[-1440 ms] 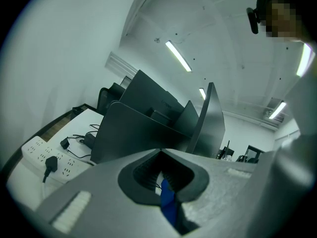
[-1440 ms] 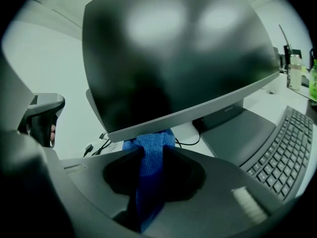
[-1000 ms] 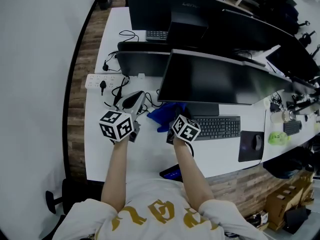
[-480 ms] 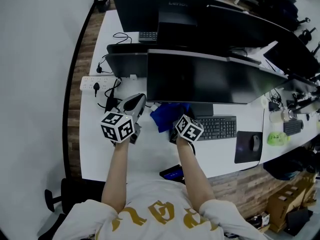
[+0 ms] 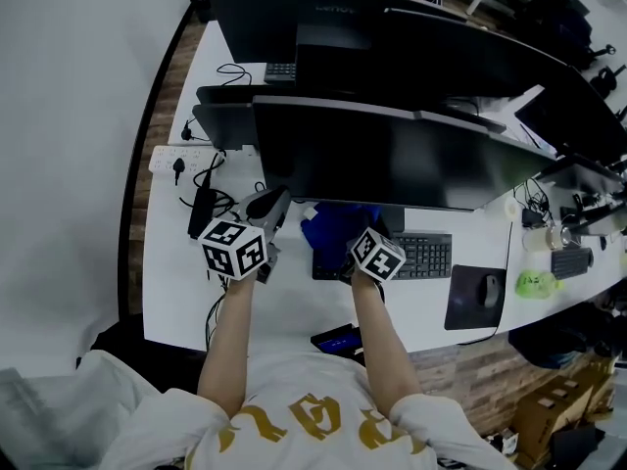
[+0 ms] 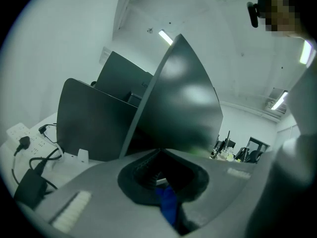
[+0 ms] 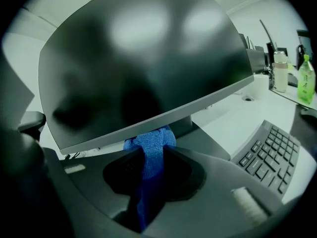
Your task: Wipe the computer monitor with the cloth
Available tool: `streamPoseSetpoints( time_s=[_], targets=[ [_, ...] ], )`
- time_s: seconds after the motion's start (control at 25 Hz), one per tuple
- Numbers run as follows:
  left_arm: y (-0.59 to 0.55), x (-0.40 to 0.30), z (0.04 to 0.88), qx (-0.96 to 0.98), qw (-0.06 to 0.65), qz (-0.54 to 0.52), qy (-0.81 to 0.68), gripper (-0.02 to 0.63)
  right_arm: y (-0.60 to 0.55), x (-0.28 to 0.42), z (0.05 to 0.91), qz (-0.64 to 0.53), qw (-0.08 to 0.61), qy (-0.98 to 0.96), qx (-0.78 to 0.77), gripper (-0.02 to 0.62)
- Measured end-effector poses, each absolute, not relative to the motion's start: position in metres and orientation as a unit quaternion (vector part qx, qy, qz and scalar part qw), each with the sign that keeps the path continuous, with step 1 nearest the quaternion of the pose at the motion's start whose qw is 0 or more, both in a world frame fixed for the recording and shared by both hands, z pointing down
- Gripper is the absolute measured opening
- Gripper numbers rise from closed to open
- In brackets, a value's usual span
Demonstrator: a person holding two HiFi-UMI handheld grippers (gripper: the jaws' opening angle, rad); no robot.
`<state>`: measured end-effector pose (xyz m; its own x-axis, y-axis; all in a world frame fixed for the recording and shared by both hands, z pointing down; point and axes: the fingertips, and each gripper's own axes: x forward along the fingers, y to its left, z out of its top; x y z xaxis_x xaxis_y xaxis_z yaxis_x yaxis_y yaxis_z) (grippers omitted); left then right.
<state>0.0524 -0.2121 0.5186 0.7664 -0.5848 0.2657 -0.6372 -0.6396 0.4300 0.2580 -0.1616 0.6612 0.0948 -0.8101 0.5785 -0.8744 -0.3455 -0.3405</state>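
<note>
The dark computer monitor (image 5: pixel 392 155) stands on the white desk (image 5: pixel 176 282), filling the right gripper view (image 7: pixel 148 58). A blue cloth (image 5: pixel 333 225) hangs just under its lower edge. My right gripper (image 5: pixel 353 238) is shut on the cloth (image 7: pixel 148 152), which bulges out past the jaw tips (image 7: pixel 151 150) right below the screen's bottom edge. My left gripper (image 5: pixel 269 209) sits to the cloth's left. Its jaws (image 6: pixel 161 152) are closed, with a strip of the blue cloth (image 6: pixel 168 202) pinched in the slit between them.
A keyboard (image 5: pixel 421 255) lies under the monitor, right of my right gripper. A mouse (image 5: pixel 487 289) sits on a dark pad. A power strip (image 5: pixel 181 160) with cables is at the left. More monitors (image 5: pixel 294 18) stand behind. A green bottle (image 7: pixel 307 78) is far right.
Both grippers and the cloth have edged closer under the monitor's lower edge. The head view has shifted, so the screen now looms larger over them.
</note>
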Motion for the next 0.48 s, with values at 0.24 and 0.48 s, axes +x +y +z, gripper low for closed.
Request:
streamPoseSetpoints(
  time_s=[0.24,0.48],
  targets=[
    [-0.203,0.076,0.519,0.904,0.253,0.054,-0.340,0.000,-0.151,0.295,0.663,0.351,0.049,-0.563,0.747,0.109],
    [-0.193,0.087,0.520,0.902,0.240,0.059,-0.354,0.000,-0.132,0.311,0.666,0.343,0.072,-0.569,0.744,0.110]
  ],
)
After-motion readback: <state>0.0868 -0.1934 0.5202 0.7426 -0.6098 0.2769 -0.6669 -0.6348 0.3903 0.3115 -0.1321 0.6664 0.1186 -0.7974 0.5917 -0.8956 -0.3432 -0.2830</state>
